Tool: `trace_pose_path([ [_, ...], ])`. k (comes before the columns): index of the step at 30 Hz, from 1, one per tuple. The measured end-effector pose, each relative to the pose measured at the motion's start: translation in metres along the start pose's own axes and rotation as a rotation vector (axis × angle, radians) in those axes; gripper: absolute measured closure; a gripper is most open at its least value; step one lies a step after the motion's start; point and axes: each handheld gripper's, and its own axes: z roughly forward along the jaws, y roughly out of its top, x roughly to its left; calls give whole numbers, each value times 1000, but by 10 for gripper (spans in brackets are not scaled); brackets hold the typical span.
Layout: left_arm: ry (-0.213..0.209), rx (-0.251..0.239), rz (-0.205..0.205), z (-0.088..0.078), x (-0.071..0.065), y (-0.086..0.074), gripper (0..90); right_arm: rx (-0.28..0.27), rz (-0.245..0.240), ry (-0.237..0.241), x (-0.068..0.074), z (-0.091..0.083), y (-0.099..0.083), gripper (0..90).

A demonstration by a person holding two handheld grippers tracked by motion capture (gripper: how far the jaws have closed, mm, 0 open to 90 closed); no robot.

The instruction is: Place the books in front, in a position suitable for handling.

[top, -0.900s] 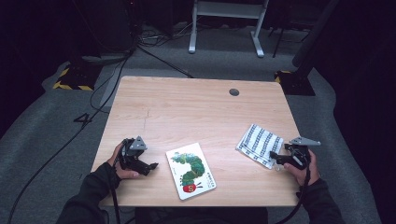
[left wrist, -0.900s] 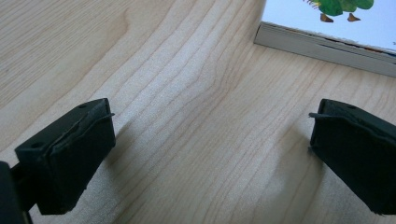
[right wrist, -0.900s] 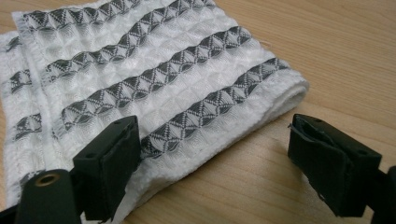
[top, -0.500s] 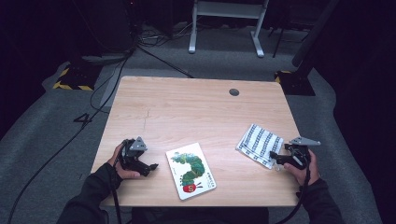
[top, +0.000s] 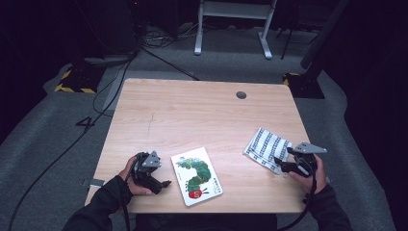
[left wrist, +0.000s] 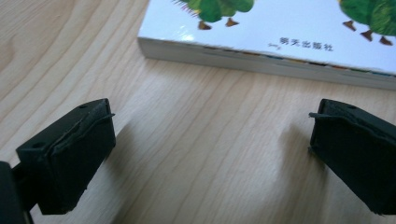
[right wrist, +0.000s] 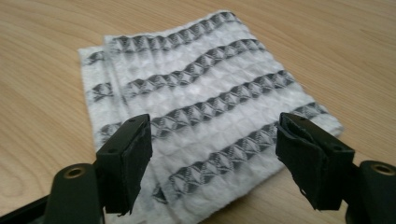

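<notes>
high view: left claw (top: 163, 183) low on the pale wooden surface (top: 192, 115) near its front edge, tips aimed at the picture book (top: 197, 176) lying flat just beside them, apart from it. book rectangular, white-covered, with a green caterpillar and a red head printed on it. right claw (top: 278, 163) at the near corner of the folded cloth (top: 266, 147), which rests near the right edge of the surface; cannot tell from here if touching. cloth white with dark stripes, roughly square. small round dark grommet (top: 241, 95) well apart, toward the far edge.

left gripper view: left claw (left wrist: 210, 149) spread wide, nothing between the jaws but bare wood grain. book (left wrist: 289, 32) just ahead, its thick board pages stacked at the edge, glossy cover, green shapes and small printed characters.

right gripper view: right claw (right wrist: 212, 156) spread wide, hovering over the near edge of the cloth (right wrist: 196, 98), not pinching it. waffle-textured weave, soft, white with wavy grey-black bands, folded in layers, edges slightly uneven at the left.
</notes>
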Motion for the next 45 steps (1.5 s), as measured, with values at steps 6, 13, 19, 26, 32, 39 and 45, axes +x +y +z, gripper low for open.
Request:
trace_pose_path([
  [6, -14, -1, 17, 5, -9, 5, 3, 4, -26, 24, 7, 1, 2, 279],
  [13, -16, 2, 11, 11, -26, 12, 4, 34, -12, 1, 3, 9, -1, 276],
  [19, -20, -2, 12, 14, -30, 15, 3, 54, -8, -2, 2, 15, -3, 273],
  [26, -11, -2, 4, 25, -34, 27, 2, 60, -7, 1, 1, 18, -3, 267],
  [32, 11, 1, -16, 35, -36, 39, 2, 60, -7, -1, 0, 19, -3, 259],
  [39, 30, 0, -36, 48, -36, 54, 2, 49, -21, -6, 1, 21, 0, 260],
  [45, 42, -1, -52, 57, -34, 65, 2, 39, -36, -5, 1, 23, 5, 261],
])
